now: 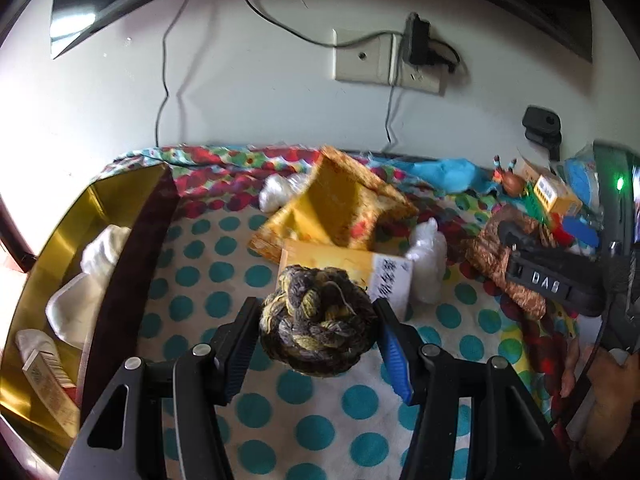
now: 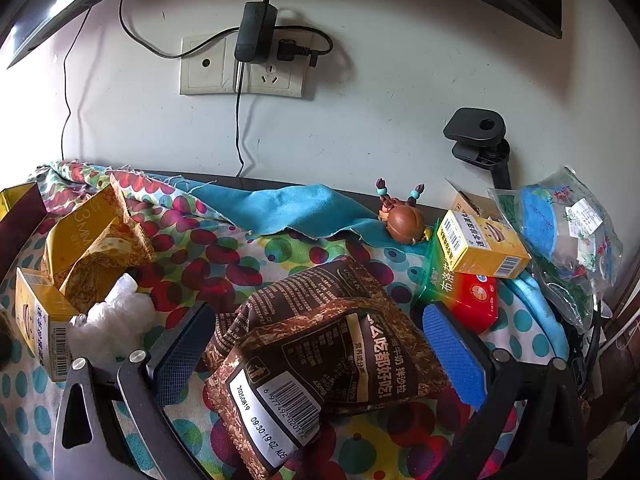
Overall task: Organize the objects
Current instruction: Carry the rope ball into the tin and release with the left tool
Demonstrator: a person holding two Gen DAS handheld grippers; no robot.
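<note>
My left gripper is shut on a knotted yellow-and-grey rope ball and holds it above the dotted cloth. A gold-lined box stands at the left with white cloth and a small carton inside. My right gripper is open, its jaws on either side of a brown snack bag lying on the cloth. It also shows in the left wrist view at the right, over the same bag.
A yellow snack bag, a yellow carton and clear plastic wads lie mid-table. At the right are a yellow medicine box, a red-green box, a brown figurine and a plastic bag. The wall with sockets stands behind.
</note>
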